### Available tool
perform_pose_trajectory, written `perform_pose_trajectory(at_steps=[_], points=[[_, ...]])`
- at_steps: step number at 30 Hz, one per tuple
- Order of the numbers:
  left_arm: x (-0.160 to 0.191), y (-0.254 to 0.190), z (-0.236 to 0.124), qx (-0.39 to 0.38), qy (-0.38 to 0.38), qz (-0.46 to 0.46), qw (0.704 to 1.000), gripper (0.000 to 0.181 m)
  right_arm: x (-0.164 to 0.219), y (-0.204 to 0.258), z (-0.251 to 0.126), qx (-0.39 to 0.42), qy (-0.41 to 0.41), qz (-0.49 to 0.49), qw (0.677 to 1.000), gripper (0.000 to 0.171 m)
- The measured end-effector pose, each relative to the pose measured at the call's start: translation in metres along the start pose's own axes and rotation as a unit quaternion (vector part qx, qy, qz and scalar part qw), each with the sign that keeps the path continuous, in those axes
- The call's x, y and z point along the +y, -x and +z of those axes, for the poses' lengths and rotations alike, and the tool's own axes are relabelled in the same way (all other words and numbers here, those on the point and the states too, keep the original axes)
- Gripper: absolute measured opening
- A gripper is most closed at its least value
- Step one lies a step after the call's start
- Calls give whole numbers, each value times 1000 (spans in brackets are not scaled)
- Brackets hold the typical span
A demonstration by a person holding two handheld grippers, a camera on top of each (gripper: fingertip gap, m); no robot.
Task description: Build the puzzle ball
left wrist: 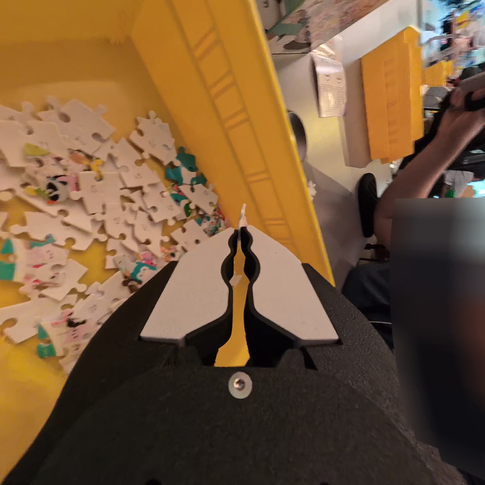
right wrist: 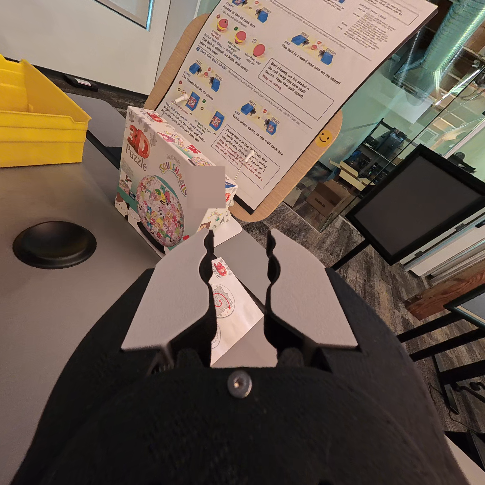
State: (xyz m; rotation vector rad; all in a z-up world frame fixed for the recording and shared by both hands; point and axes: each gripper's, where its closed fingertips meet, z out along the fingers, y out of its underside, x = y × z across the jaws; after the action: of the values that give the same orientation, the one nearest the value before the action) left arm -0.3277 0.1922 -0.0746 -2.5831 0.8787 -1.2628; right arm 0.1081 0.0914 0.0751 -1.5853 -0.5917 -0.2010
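A thin puzzle piece (left wrist: 242,219) is being pinched edge-on by the left gripper (left wrist: 240,231) above the yellow bin (left wrist: 210,78) of loose pieces (left wrist: 105,189); the right gripper (right wrist: 238,236) is being held apart, empty, over the instruction leaflet (right wrist: 231,301).

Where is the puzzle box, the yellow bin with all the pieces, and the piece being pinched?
Puzzle box (right wrist: 147,168): right wrist view, on its printed front face.
Yellow bin (left wrist: 210,86): left wrist view, on its ribbed side wall.
Pinched piece (left wrist: 242,217): left wrist view, on the thin edge sticking out past the left gripper's tips.
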Motion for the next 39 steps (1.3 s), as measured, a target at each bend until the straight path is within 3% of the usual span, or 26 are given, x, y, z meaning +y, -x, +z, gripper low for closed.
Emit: perform_pose_trajectory(at_steps=[3,7,11,16,18,26,34,39], points=[[-6,23,1,-54,-10,-25,998,2,1,1,1,-1,2,0,1000,39],[-38,47,5,-101,-95,-89,986,2,3,2,3,-2,5,-2,1000,39],[-43,77,11,-192,-108,-99,971,2,4,3,4,-3,7,-2,1000,39],[-50,86,5,-221,-137,-106,960,3,7,3,5,-3,12,-3,1000,39],[-47,90,-1,-242,-127,-101,957,24,7,3,5,-3,12,-3,1000,39],[-15,34,6,-169,1,40,985,19,7,2,5,-2,12,-4,1000,39],[18,42,38,-233,153,141,950,22,7,1,4,-1,11,-4,1000,39],[13,61,39,-277,155,151,936,19,7,0,3,0,10,-3,1000,39]])
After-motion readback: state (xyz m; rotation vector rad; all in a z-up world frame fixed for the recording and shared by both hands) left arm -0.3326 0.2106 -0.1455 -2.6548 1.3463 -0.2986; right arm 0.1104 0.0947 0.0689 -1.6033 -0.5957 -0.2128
